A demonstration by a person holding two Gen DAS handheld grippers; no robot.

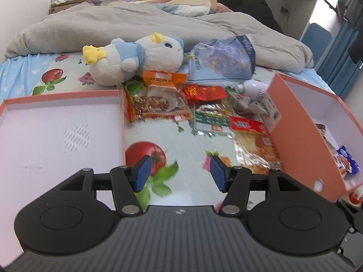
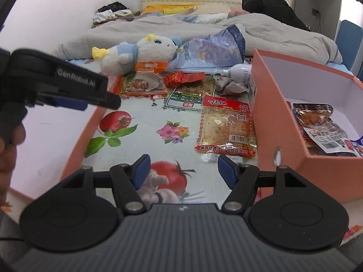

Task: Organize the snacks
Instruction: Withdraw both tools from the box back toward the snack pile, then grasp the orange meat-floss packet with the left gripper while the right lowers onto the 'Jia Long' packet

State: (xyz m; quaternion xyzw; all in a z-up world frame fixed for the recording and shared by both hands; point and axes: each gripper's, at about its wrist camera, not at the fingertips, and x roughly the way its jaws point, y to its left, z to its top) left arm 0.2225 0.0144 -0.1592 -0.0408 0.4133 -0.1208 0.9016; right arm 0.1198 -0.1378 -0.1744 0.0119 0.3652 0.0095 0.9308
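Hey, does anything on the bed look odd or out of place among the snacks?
Yes. A white and blue plush toy lies on its side at the back of the snack pile, resting on an orange snack packet. A white plastic bottle also lies tipped over beside the orange cardboard box. Neither is a snack.

Snack packets lie on the bed between the lid at left and the box at right; a plush toy lies behind.

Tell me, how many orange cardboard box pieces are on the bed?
2: a shallow empty tray left of the snack pile, and a deeper box to its right with some packets already inside.
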